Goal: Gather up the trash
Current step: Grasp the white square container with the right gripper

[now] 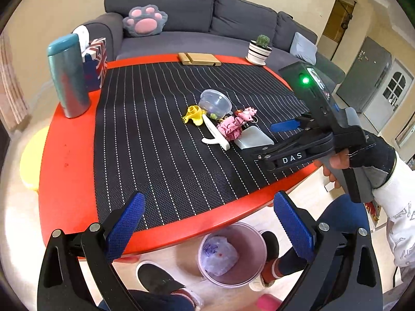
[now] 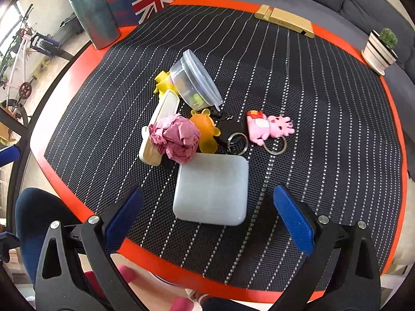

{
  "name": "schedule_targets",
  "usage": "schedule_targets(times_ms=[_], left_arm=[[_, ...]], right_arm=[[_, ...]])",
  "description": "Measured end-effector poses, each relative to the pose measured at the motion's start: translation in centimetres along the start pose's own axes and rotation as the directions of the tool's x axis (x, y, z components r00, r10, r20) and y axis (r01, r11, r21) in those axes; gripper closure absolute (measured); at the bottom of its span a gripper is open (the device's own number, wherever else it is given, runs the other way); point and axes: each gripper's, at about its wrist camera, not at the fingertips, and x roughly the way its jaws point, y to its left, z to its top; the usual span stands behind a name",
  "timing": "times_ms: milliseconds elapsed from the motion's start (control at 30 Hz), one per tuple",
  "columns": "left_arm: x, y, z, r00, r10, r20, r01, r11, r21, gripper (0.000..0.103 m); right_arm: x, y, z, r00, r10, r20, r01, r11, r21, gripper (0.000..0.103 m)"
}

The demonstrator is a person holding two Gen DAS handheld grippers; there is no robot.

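Observation:
A crumpled pink paper ball lies mid-mat on the red table, also in the left wrist view. Around it are a white flat case, a cream holder, a clear plastic tub on its side, a yellow toy, an orange bear and a pink keychain. My right gripper is open, just short of the white case; it also shows in the left wrist view. My left gripper is open and empty above the table's near edge. A pink bin with a crumpled bag stands on the floor below.
A teal tumbler and Union Jack tissue box stand at the table's left. A wooden stand and potted cactus sit at the far edge. A grey sofa is behind. The person's feet flank the bin.

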Motion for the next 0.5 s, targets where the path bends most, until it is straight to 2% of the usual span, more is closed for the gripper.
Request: schedule_targets(times_ms=[67, 200, 367, 467, 500], left_arm=[[0.01, 0.12, -0.08, 1.0, -0.001, 0.0, 0.001, 1.0, -0.002, 0.008], [0.03, 0.36, -0.17, 1.0, -0.001, -0.002, 0.001, 1.0, -0.005, 0.008], [0.08, 0.38, -0.18, 1.0, -0.002, -0.002, 0.002, 1.0, -0.005, 0.008], [0.18, 0.21, -0.18, 1.0, -0.005, -0.003, 0.005, 1.0, -0.002, 0.008], [0.24, 0.17, -0.18, 1.0, -0.006, -0.004, 0.006, 1.0, -0.001, 0.008]], right_arm=[[0.15, 0.07, 0.05, 1.0, 0.003, 0.0, -0.003, 1.0, 0.0, 0.005], [0.58, -0.06, 0.14, 1.0, -0.008, -0.009, 0.008, 1.0, 0.003, 0.024], [0.78, -0.27, 0.04, 1.0, -0.004, -0.01, 0.004, 1.0, 0.001, 0.029], [0.58, -0.34, 0.08, 1.0, -0.012, -0.002, 0.012, 1.0, -0.002, 0.043], [0.53, -0.34, 0.08, 1.0, -0.012, -0.002, 0.012, 1.0, -0.003, 0.044]])
